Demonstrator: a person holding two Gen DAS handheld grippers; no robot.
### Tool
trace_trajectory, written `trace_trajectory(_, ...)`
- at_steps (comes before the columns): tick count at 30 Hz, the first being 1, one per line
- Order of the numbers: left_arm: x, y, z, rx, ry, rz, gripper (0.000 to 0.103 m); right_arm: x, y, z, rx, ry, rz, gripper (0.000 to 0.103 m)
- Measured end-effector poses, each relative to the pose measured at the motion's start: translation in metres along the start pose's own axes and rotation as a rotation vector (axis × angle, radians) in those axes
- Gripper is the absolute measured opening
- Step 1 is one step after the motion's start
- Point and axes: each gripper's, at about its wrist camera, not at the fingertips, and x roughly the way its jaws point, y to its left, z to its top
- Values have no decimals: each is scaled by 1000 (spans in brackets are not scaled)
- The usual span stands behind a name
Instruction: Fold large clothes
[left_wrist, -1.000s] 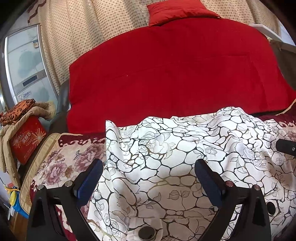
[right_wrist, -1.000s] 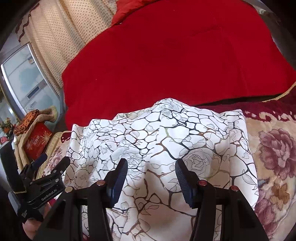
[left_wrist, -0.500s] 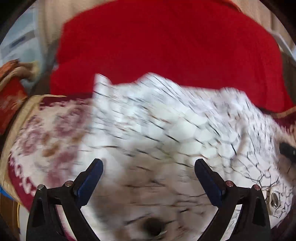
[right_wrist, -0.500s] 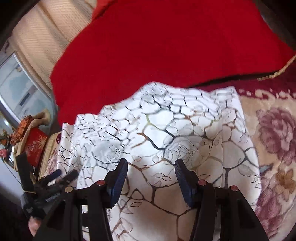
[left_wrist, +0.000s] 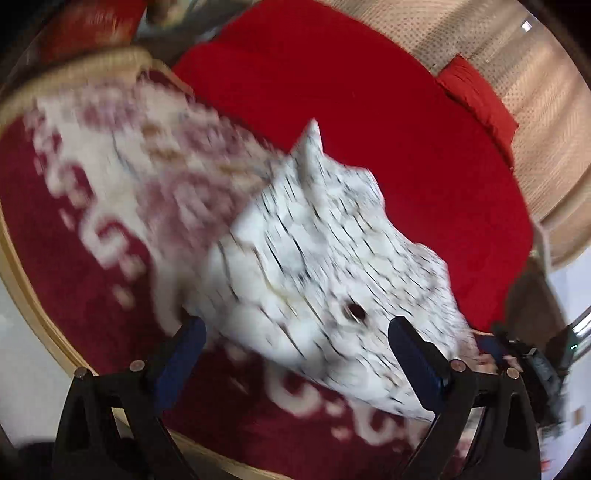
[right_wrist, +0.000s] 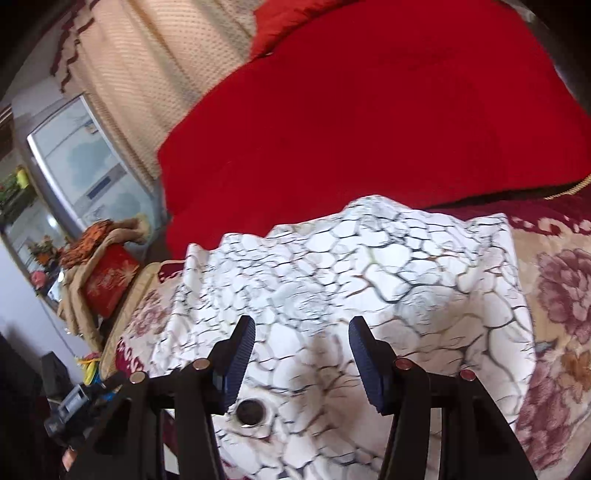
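Thin white printed cloth garment (right_wrist: 369, 280) on a plush, seemingly velvety floral blanket (right_wrist: 561, 295)

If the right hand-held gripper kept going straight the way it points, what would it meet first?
Most likely the white garment with the dark crackle print, bunched on the floral blanket directly ahead of the open right hand-held gripper. Depth is hard to judge.

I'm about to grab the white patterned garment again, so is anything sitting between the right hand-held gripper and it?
Nothing visible does. The right hand-held gripper stands open directly over the white patterned garment, which lies bare on the floral blanket.
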Motion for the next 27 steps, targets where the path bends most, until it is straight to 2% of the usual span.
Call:
trace_trajectory(2, 10, 4, -7, -76, 32, -83, 96, 0, 3, -3, -2, 3, 10, 57)
trace_trajectory(4, 21, 10, -10, -158, 42, -145, 77, -1, 4, -5, 0, 2, 14, 57)
trace_trajectory(6, 32, 20, -9, -241, 38, -183, 74, -2, 1, -5, 4, 1, 15, 57)
trace_trajectory(10, 47, 30, 2, -407, 20, -257, 73, -3, -10, -5, 23, 6, 9, 57)
trace_trajectory(13, 54, 22, 5, -439, 31, -247, 73, -1, -17, -4, 40, 11, 8, 57)
trace_trajectory(18, 25, 13, -12, -378, -10, -195, 74, 1, -20, -4, 31, 19, 6, 57)
trace_trajectory(20, 25, 21, -21, -440, 7, -177, 74, 2, -21, -4, 27, 22, 6, 57)
trace_trajectory(23, 46, 33, -30, -527, 66, -182, 74, 5, -28, -1, 62, 31, 14, 57)
trace_trajectory(27, 56, 35, -17, -560, 41, -219, 78, 0, -28, 1, 65, 12, 16, 57)
